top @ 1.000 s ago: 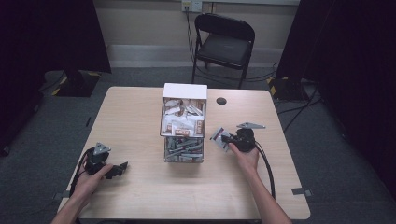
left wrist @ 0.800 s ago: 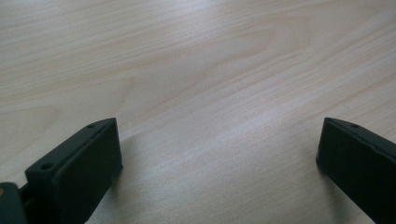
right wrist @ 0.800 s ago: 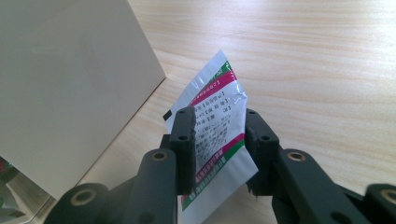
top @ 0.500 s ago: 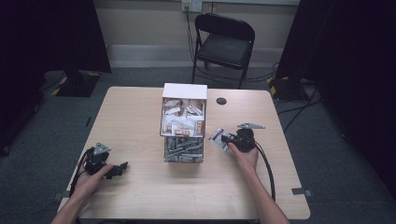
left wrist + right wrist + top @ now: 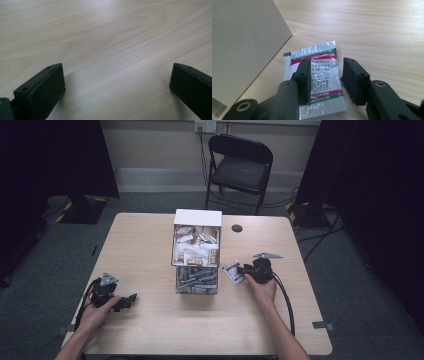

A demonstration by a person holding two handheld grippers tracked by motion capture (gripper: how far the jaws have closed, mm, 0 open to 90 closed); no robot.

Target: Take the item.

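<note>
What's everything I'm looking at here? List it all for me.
Table: one, light wood, centre of the room.
Box: one, white lid flap raised, clear lower part, mid-table, full of small packets.
Packet: one, silver with red and green bands, flat on the table beside the box.
Round disc: one, black, far side of the table.
Folding chair: one, black, behind the table.
Left hand-held gripper: one, black, near-left of the table, jaws wide apart, nothing between.
Right hand-held gripper: one, black, jaws just been opening, over the packet, pads not pressing it.
</note>
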